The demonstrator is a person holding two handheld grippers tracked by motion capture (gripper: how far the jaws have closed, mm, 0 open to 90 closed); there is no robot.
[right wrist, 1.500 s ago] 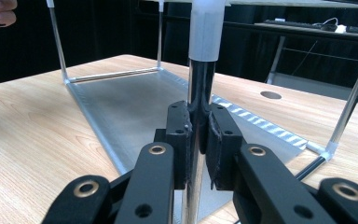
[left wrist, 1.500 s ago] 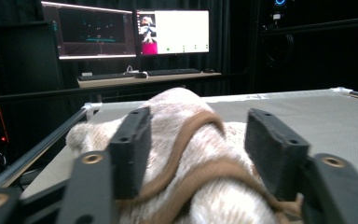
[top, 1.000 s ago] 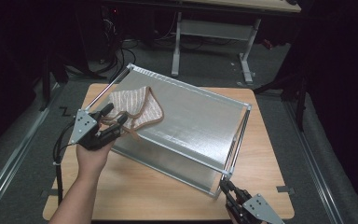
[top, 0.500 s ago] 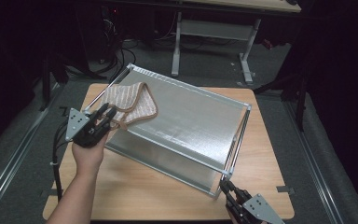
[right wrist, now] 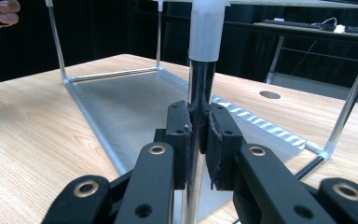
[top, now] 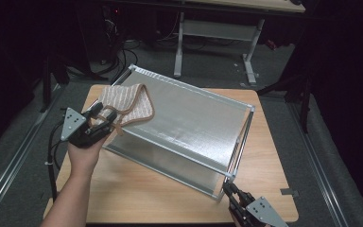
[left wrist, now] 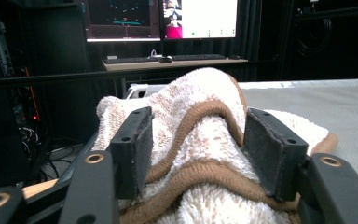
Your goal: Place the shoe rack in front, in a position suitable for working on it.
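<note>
A beige towel with a brown border (top: 126, 104) lies bunched over the far left corner of a metal shelf rack (top: 189, 127), part on the rack's top sheet and part hanging off its left edge. The rack stands askew on a wooden table (top: 137, 189).

The left gripper (top: 105, 124) sits at that hanging edge. Its jaws have just been opening, and they now stand wide apart with a fold of the towel rising between them. In the left gripper view the towel (left wrist: 200, 140) bulges up in the gap; the right pad (left wrist: 265, 154) lies against the fabric, while the left pad (left wrist: 137, 149) looks just clear of it, so nothing is pinched. That view also shows the looped pile and the doubled brown hem, which the high view leaves as a blur.

The right gripper (top: 234, 195) is at the rack's near right corner. The right gripper view makes plain what the high view only hints at: its jaws are clamped tight on a shiny upright post (right wrist: 200, 88) of the rack, just under a white plastic sleeve (right wrist: 207, 28), with the rack's lower sheet (right wrist: 130, 105) beyond.
</note>
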